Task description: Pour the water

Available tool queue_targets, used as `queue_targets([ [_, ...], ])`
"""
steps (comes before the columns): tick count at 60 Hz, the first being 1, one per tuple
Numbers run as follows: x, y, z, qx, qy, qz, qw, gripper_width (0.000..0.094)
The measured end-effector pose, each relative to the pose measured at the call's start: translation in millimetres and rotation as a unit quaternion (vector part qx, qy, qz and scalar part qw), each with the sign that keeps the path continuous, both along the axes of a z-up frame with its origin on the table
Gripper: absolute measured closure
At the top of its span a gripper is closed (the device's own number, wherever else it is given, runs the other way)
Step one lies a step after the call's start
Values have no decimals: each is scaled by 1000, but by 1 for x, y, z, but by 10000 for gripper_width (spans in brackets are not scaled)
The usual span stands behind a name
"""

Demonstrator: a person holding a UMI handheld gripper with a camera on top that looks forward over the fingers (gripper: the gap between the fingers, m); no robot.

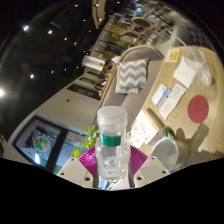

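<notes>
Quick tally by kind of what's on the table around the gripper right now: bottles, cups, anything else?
Clear bottle, held between the gripper fingers: 1 — bottle
Metal cups: 2 — one beyond the bottle on the far side, one just beside the fingers
Red round disc: 1
Total: 4
The papers and other items farther off are too small to sort.

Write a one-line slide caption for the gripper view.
Handheld gripper shut on a clear water bottle with a green label, lifted and tilted above a cluttered table.

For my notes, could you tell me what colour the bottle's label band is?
Green, on the clear bottle held in the gripper; seen in the gripper view.
</notes>
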State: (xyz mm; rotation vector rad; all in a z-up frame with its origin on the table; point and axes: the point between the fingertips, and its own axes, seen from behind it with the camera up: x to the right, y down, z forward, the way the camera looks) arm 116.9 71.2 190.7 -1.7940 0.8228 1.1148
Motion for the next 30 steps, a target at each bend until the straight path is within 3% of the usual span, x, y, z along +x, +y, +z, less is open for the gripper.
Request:
queue_targets([
  [4, 32, -13, 25, 23, -116, -3, 993, 534],
  [12, 100, 17, 9, 47, -328, -16, 943, 531],
  [21, 168, 27, -34, 27, -503, -12, 864, 531],
  [30, 197, 28, -90, 6, -555, 11, 832, 530],
])
